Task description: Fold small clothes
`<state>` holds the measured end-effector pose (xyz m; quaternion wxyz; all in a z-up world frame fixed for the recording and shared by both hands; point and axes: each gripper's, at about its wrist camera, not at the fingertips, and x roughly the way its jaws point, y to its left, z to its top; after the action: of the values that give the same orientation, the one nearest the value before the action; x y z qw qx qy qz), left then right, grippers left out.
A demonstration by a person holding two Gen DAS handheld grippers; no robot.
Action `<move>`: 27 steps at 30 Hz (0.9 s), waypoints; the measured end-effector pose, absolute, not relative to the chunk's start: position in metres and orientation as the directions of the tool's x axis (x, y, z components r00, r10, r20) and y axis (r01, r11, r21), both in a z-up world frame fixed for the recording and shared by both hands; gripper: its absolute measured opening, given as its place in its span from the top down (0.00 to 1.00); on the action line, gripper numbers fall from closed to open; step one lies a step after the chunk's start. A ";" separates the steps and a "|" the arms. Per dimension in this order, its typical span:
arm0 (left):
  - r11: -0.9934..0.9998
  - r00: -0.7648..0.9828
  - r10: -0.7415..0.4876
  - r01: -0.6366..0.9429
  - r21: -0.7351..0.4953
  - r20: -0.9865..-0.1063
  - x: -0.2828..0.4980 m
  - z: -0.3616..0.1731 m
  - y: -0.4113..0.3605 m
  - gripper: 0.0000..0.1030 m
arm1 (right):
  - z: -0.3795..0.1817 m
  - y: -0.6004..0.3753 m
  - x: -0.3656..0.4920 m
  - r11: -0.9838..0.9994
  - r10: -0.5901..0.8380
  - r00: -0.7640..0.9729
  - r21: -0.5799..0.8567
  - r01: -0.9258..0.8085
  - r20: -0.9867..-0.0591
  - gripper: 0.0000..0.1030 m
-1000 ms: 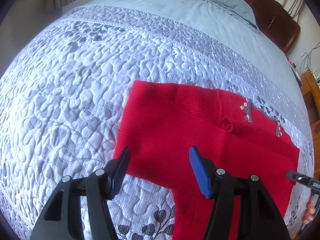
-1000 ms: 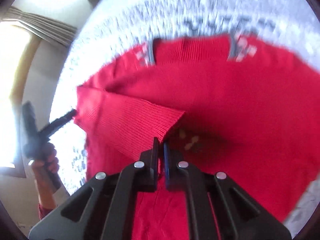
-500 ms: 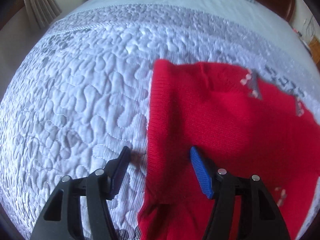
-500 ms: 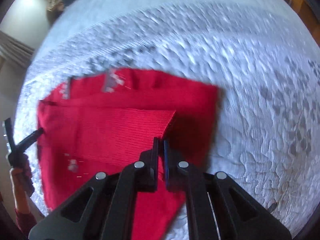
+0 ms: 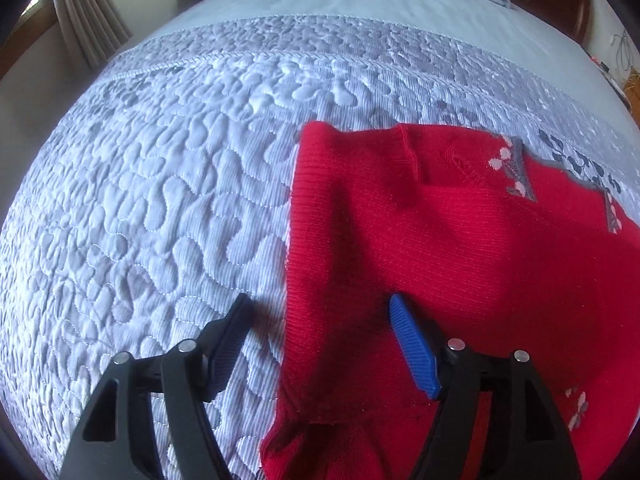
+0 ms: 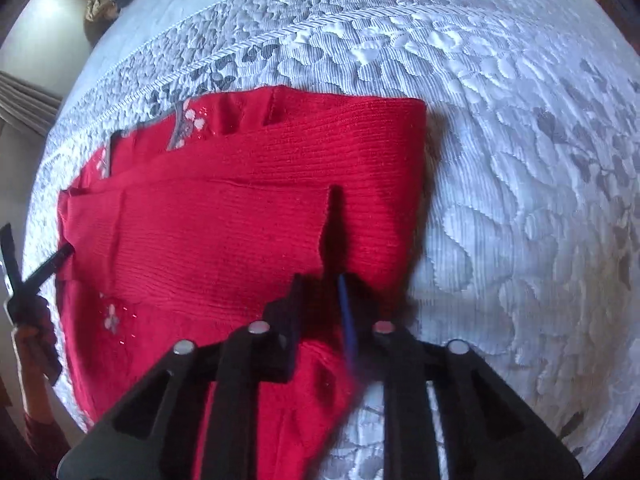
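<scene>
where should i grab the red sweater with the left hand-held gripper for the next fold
On the red sweater, probably its straight folded side edge, low near the hem. Come from above, from the quilt side: the edge lies flat, so one pad must slide under. The left hand-held gripper straddles it, jaws opening, pinching nothing.

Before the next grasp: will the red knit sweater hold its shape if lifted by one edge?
Probably not. The red knit sweater lies creased and layered on the quilted bedspread, so it looks floppy. The ribbed knit likely grips rather than slips, and seems light.
</scene>
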<state>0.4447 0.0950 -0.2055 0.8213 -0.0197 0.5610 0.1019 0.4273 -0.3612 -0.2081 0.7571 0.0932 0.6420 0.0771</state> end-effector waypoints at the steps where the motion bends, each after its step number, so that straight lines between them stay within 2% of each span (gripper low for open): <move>1: 0.979 0.350 0.147 -0.187 0.085 -0.925 0.444 -0.205 0.095 0.30 | -0.208 -0.360 0.427 0.971 0.234 0.164 0.239 0.006 -0.958 0.96; 2: 0.979 0.349 0.149 -0.184 0.088 -0.925 0.444 -0.205 0.095 0.30 | -0.207 -0.362 0.425 0.974 0.222 0.162 0.228 0.015 -0.961 1.00; 10: 0.978 0.335 0.123 -0.200 0.057 -0.934 0.441 -0.199 0.100 0.29 | -0.202 -0.371 0.408 0.956 0.275 0.189 0.289 0.050 -0.943 0.99; 12: 0.981 0.312 0.082 -0.195 0.021 -0.947 0.427 -0.191 0.102 0.30 | -0.189 -0.371 0.389 0.957 0.277 0.197 0.289 0.033 -0.940 0.94; 13: 0.983 0.302 0.056 -0.185 -0.001 -0.952 0.415 -0.186 0.103 0.30 | -0.182 -0.369 0.379 0.957 0.281 0.202 0.291 0.019 -0.938 0.81; 15: 0.987 0.288 0.023 -0.158 -0.024 -0.957 0.389 -0.180 0.103 0.26 | -0.169 -0.364 0.340 0.948 0.316 0.193 0.317 -0.026 -0.929 0.67; 20: 0.997 0.219 -0.035 -0.055 -0.048 -0.975 0.283 -0.177 0.107 0.23 | -0.170 -0.347 0.235 0.927 0.367 0.095 0.356 -0.118 -0.925 0.67; 27: 0.998 0.202 -0.064 -0.001 -0.065 -0.977 0.184 -0.170 0.109 0.23 | -0.181 -0.337 0.125 0.916 0.394 0.034 0.390 -0.089 -0.918 0.66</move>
<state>0.1837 0.1094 -0.1701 0.7749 -0.0257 0.6313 -0.0201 0.1248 -0.3372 -0.1812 0.7100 0.1135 0.6738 0.1700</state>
